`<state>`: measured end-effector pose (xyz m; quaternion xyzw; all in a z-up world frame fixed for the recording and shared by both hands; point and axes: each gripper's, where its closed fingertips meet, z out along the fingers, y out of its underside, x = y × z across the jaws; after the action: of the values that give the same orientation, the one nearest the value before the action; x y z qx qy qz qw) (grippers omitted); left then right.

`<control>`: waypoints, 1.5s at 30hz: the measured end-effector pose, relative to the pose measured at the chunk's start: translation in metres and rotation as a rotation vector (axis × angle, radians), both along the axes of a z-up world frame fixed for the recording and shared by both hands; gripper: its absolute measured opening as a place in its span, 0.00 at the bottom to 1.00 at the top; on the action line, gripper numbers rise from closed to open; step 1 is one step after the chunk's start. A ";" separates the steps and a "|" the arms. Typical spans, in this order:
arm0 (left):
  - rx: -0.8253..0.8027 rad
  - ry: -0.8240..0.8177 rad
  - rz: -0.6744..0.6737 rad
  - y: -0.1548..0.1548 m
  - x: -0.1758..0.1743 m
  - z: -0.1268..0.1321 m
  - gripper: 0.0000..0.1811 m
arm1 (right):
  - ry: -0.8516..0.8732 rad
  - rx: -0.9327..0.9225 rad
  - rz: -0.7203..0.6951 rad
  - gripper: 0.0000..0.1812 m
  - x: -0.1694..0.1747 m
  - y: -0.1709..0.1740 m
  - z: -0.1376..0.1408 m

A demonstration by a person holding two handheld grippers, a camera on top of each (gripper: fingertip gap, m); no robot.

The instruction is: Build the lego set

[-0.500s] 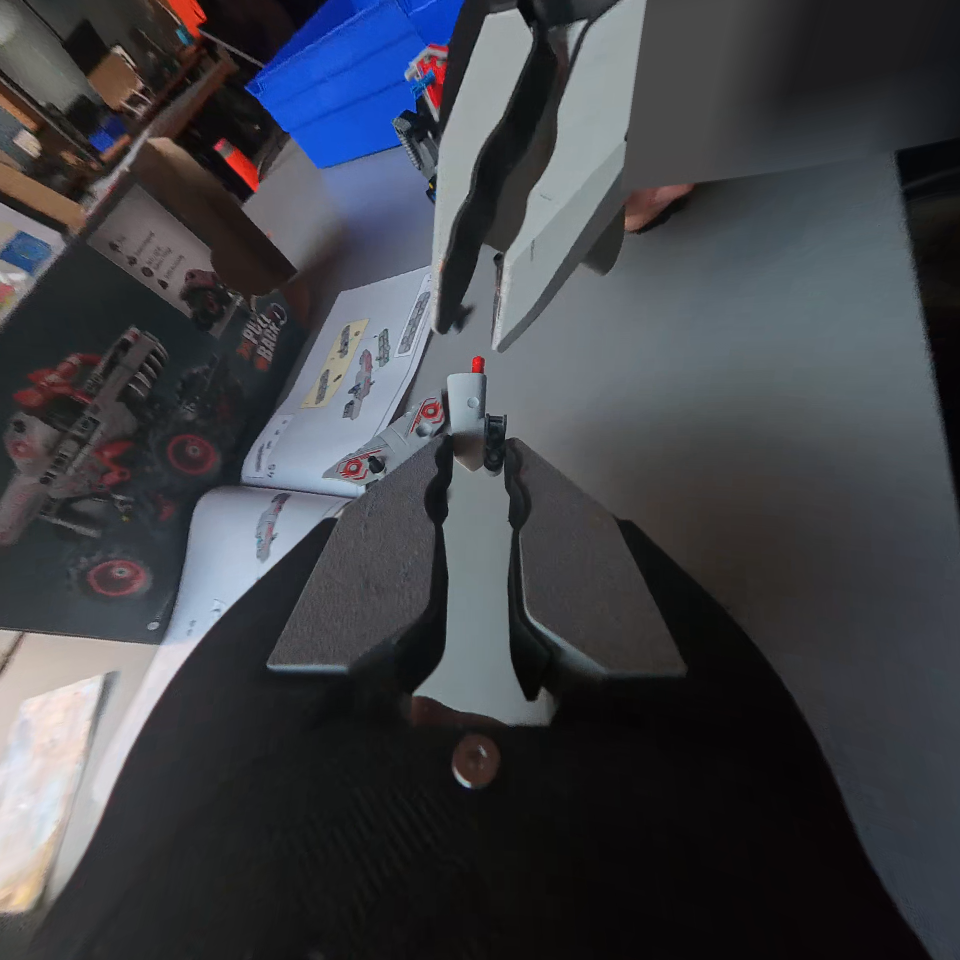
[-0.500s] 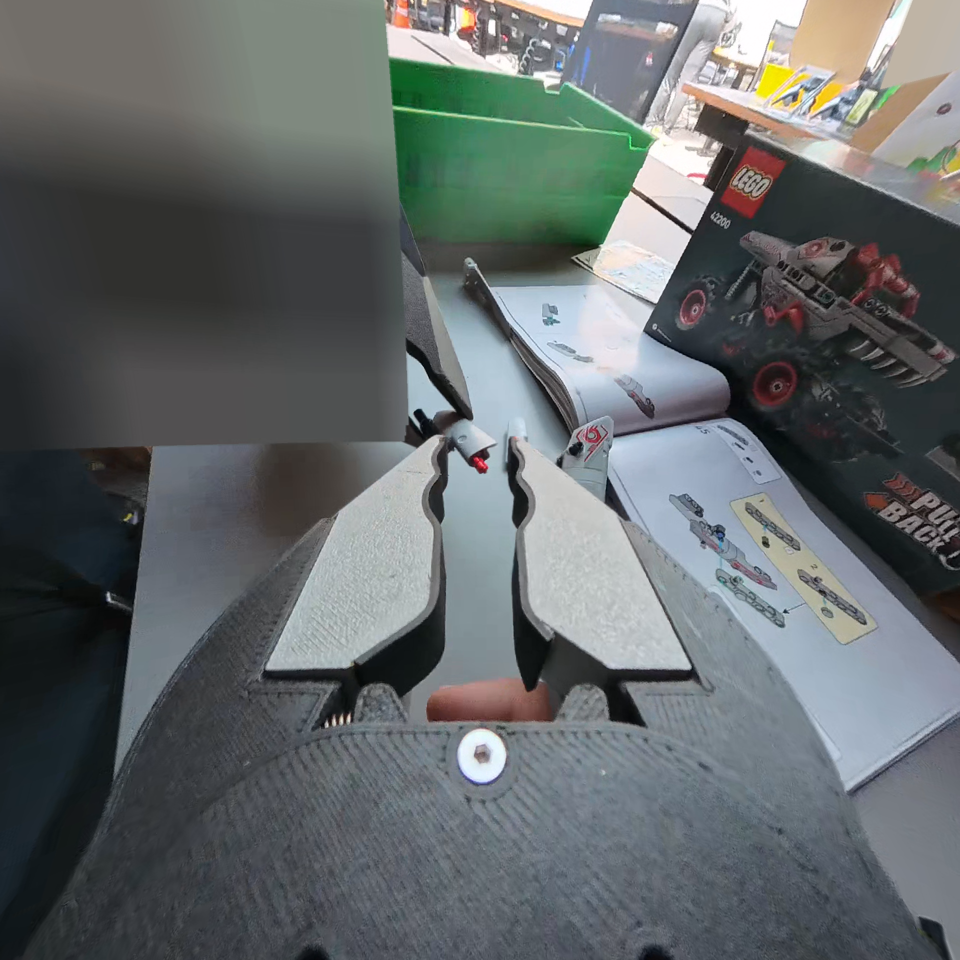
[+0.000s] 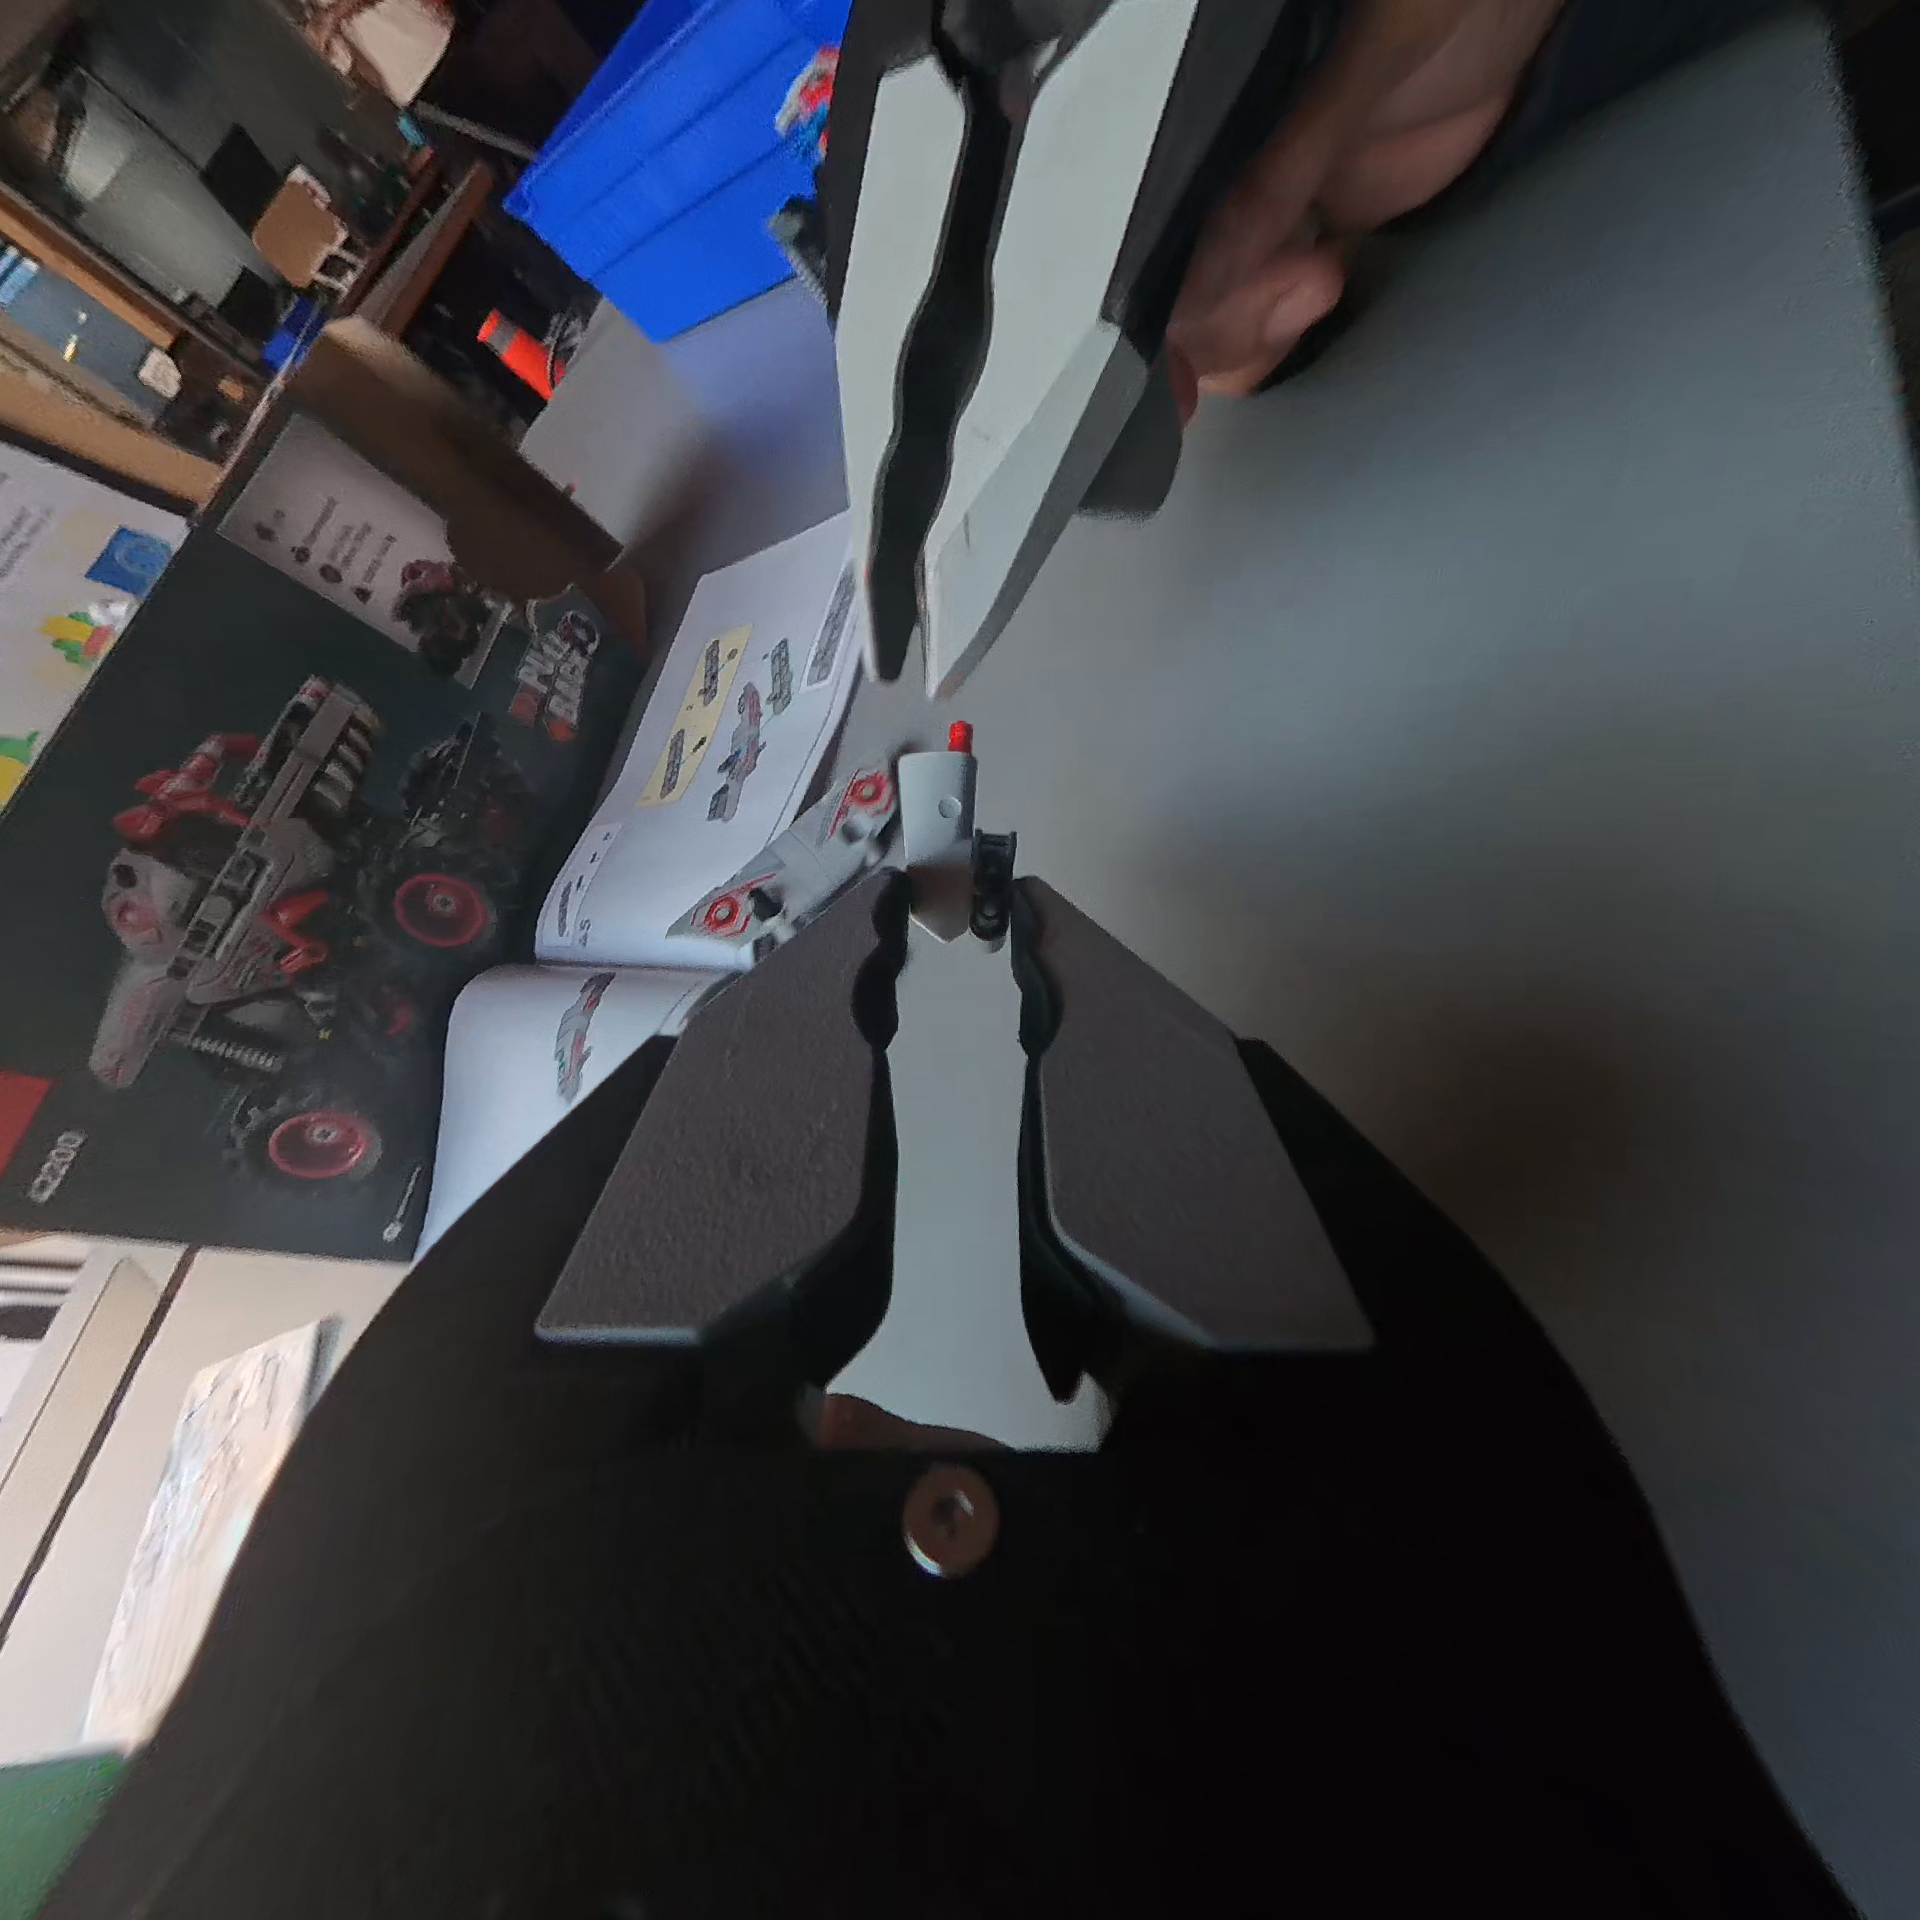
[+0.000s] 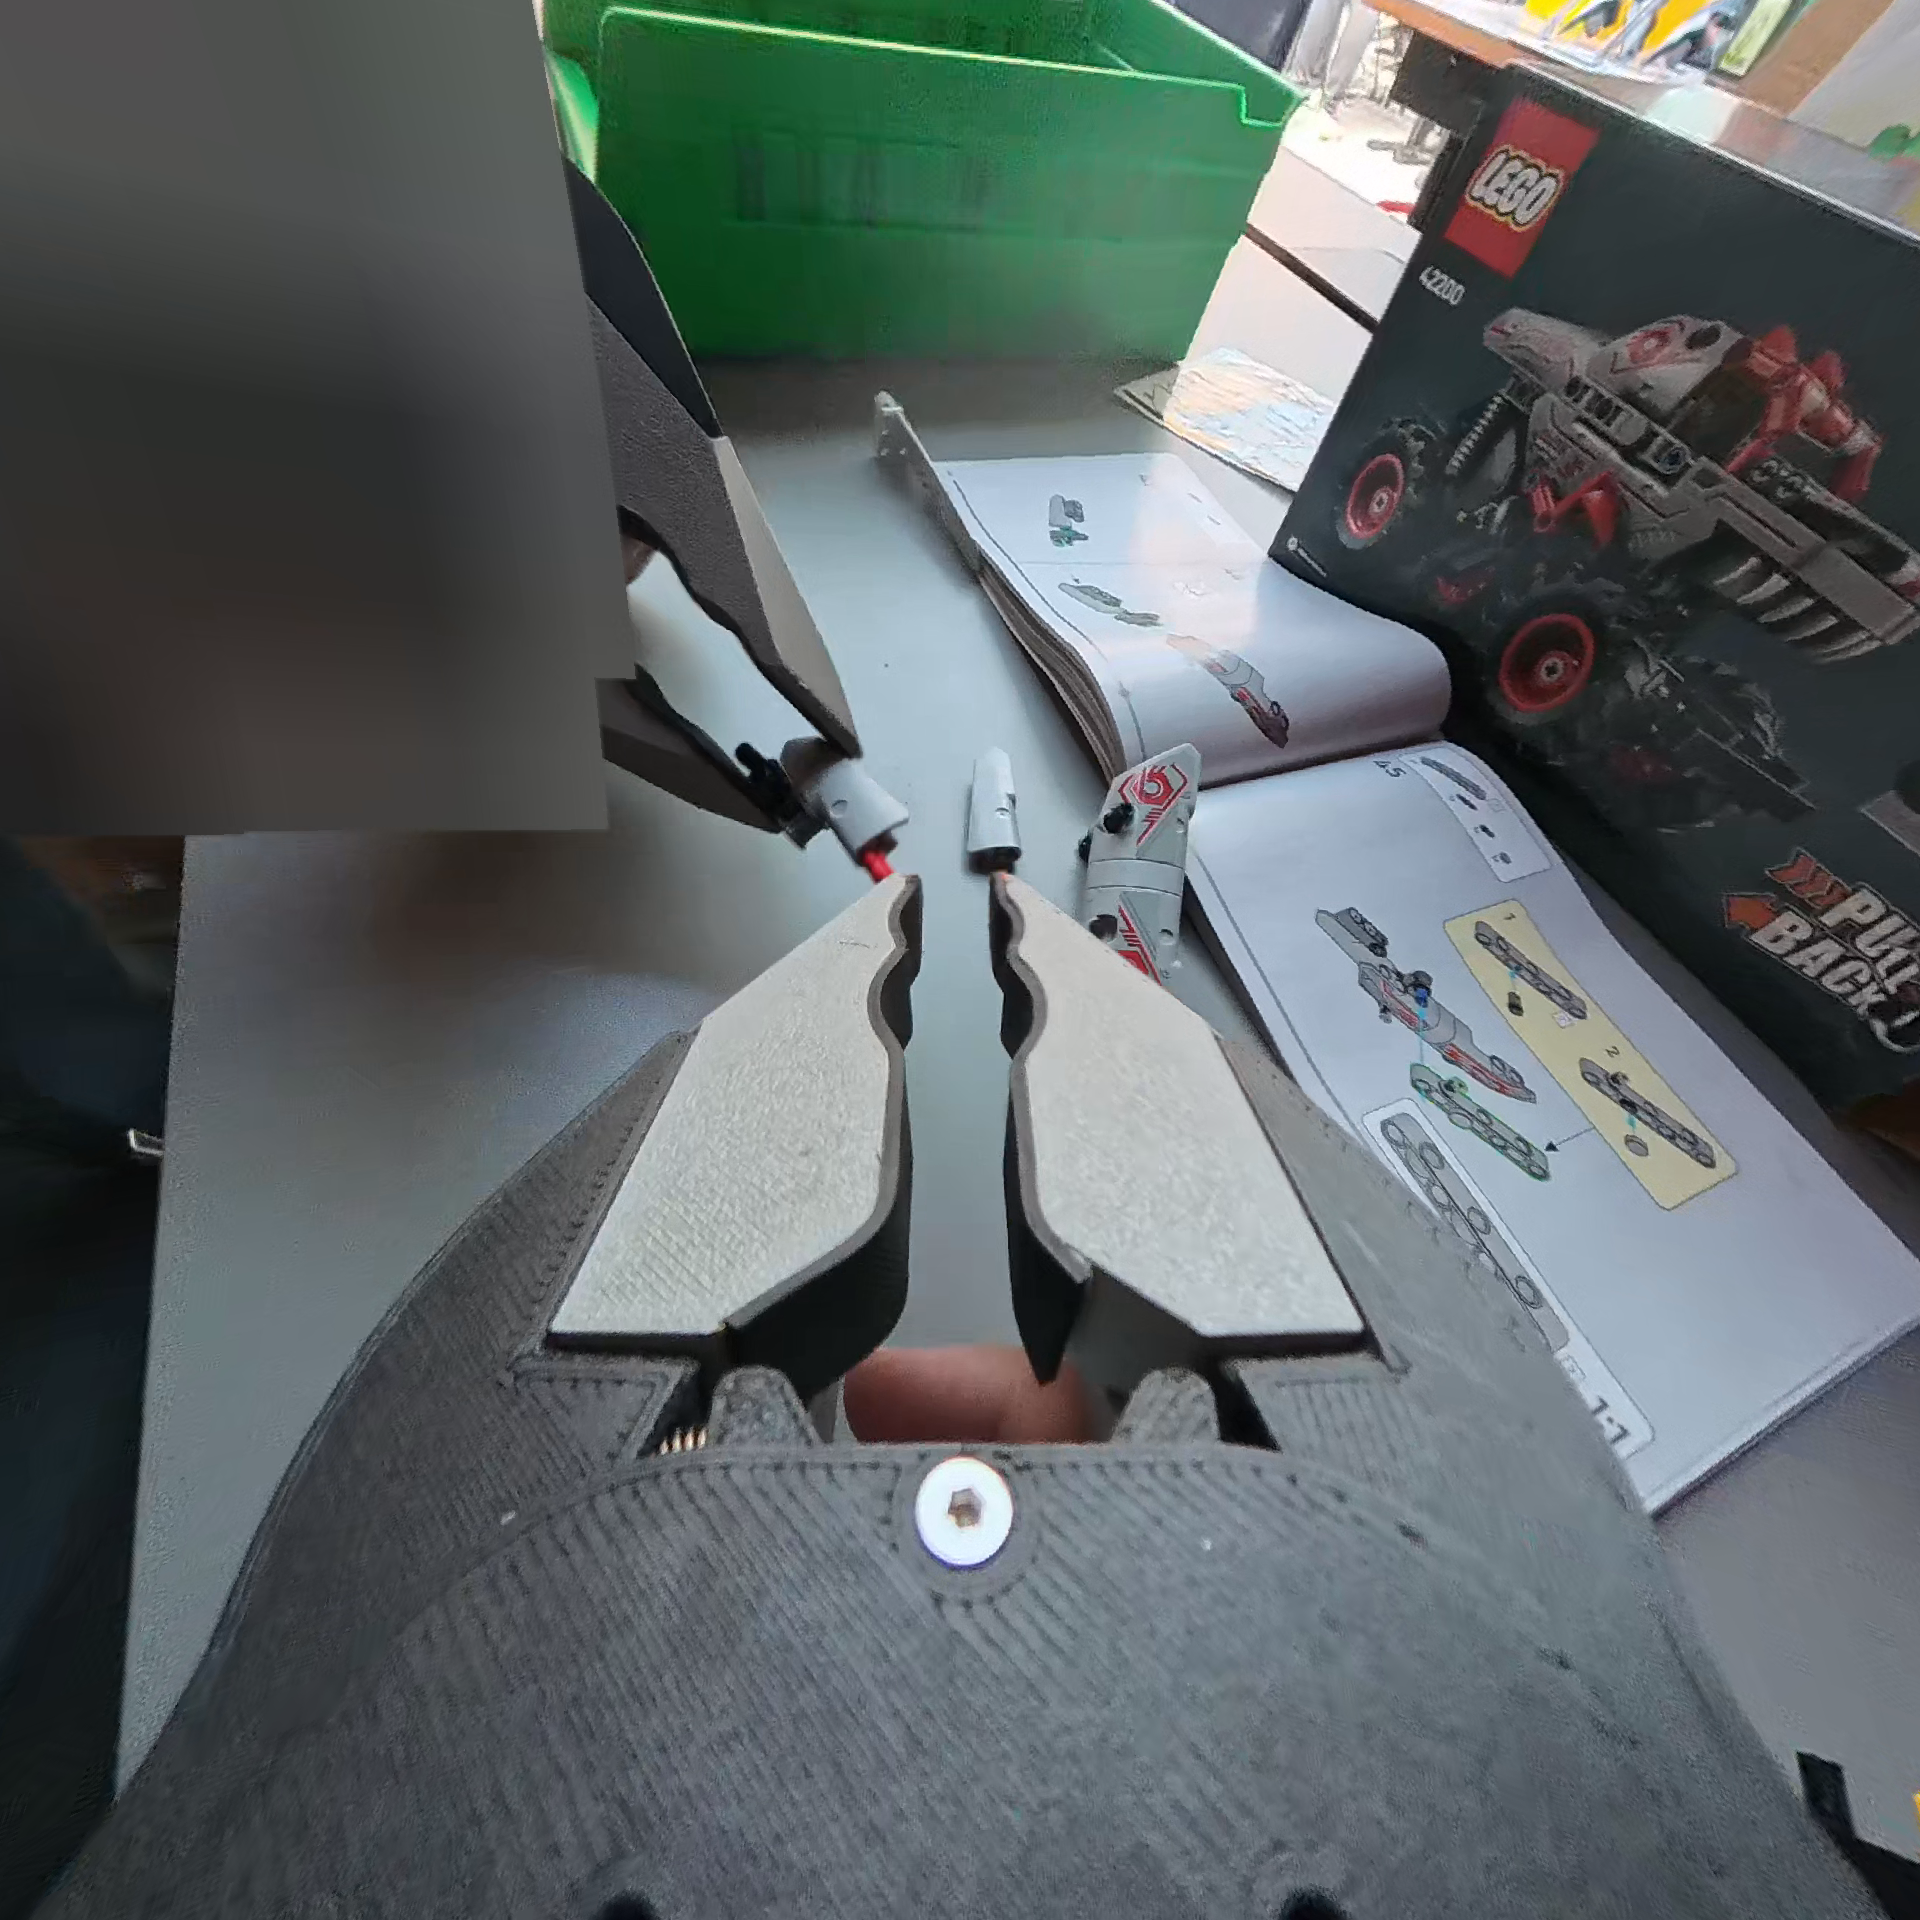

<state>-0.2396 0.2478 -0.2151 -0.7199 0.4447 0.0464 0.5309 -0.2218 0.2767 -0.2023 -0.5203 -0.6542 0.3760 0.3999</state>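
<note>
My left gripper [image 3: 951,894] is shut on a small grey Lego piece [image 3: 935,821] with a red pin [image 3: 961,736] at its front and a black connector [image 3: 992,868] on its side. It holds the piece above the grey table [image 3: 1455,831]. In the right wrist view the same piece [image 4: 852,805] points its red pin [image 4: 881,862] at my right gripper [image 4: 954,896]. That gripper is open by a narrow gap and empty. A second small grey piece [image 4: 992,810] lies just beyond its tips. A grey and red panel assembly [image 4: 1138,862] lies to the right.
An open instruction booklet [image 4: 1403,987] lies right of the pieces, and the dark Lego box [image 4: 1662,468] stands behind it. A green bin [image 4: 914,177] is at the far edge. A blue bin [image 3: 675,208] shows in the left wrist view. A hand [image 3: 1351,208] holds the right gripper. My right fingertips sit around 4 cm from my left ones.
My right gripper has drawn back slightly. The red pin that sat between its tips now lies just off its left tip. The left gripper still holds its piece.
</note>
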 end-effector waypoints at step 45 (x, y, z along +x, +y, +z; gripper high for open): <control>-0.148 -0.058 -0.028 -0.025 -0.018 -0.011 0.09 | -0.159 0.070 0.171 0.07 -0.022 -0.038 -0.027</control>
<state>-0.2577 0.2231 -0.2260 -0.7518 0.4415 -0.0146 0.4895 -0.2436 0.2386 -0.2289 -0.4764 -0.7386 0.3432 0.3312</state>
